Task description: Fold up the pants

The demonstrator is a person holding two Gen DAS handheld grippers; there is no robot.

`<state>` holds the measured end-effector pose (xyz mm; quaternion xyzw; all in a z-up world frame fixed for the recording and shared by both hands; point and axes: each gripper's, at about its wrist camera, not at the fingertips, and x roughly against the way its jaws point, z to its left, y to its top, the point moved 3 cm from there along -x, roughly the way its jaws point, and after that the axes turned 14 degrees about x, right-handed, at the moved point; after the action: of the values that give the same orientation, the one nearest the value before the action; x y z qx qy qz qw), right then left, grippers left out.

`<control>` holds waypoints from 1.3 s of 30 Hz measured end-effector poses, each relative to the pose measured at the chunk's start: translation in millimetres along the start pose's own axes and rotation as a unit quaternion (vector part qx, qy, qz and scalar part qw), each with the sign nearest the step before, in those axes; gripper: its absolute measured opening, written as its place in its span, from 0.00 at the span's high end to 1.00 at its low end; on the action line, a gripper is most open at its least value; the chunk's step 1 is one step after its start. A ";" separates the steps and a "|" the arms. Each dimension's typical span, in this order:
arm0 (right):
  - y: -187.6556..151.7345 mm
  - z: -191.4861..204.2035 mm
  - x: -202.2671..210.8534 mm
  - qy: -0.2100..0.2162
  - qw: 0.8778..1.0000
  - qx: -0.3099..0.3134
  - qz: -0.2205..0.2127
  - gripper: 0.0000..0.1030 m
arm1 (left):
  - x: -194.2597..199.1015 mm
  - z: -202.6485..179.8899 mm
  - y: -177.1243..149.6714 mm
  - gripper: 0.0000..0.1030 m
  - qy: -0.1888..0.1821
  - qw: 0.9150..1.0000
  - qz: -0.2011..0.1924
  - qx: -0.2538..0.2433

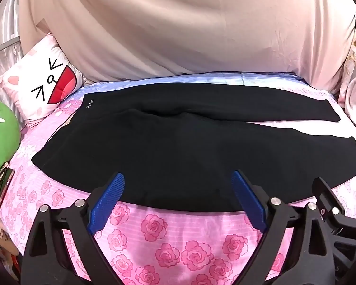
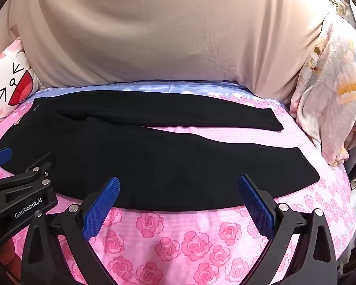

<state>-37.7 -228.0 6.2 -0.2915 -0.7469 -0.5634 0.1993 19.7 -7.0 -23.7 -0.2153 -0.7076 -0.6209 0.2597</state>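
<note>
Pants (image 1: 168, 147) flat on the bed (image 1: 168, 237), black, spread wide open, nothing folded yet; long axis side to side across both views, waistband off to the left by the cat pillow (image 1: 45, 87), cuffs off to the right near the blanket (image 2: 327, 99); two legs splayed in a narrow V, far leg (image 2: 178, 111) up by the beige cover (image 2: 166, 35), near leg (image 2: 213, 166) along the front edge.

Left gripper (image 1: 179, 182) just short of the near hem, blue pads wide apart, gripping nothing; looked to be lined up with the hip end of the near leg. Right gripper (image 2: 179, 185) same deal, fingers spread, empty, parked beside the left one and lined up more with the knee-to-cuff stretch; cuff of the near leg still further right of it, so the right clearly nearer that end and the left nearer the waist.

Guessing first move here was leg onto leg, i.e. a fold away from the tongs, across the short axis; near edge directly ahead of both, so just forward and down to pinch it, then carry up and over to the far leg. Could easily go wrong with the V: legs not parallel, so cuffs probably wouldn't stack unless the right swung further back than the left; also a chance of grabbing the rose sheet along with the hem, since cloth lay flush on it.
</note>
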 end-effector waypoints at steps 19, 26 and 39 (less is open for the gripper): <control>2.2 4.0 -3.3 0.003 1.000 0.009 -0.002 0.05 | -3.1 1.6 -1.1 0.13 0.008 1.000 0.000 0.004; 2.9 3.7 -6.0 0.007 1.000 0.007 0.000 0.05 | -4.7 -0.9 -0.7 0.13 0.010 1.000 0.003 0.003; 3.8 4.4 -9.6 0.009 1.000 0.007 0.001 0.05 | -10.6 -0.3 2.3 0.13 0.016 1.000 0.001 0.002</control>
<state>-27.8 -225.1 1.7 -0.2859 -0.7485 -0.5605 0.2093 29.4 -6.7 -28.6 -0.2054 -0.7044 -0.6228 0.2716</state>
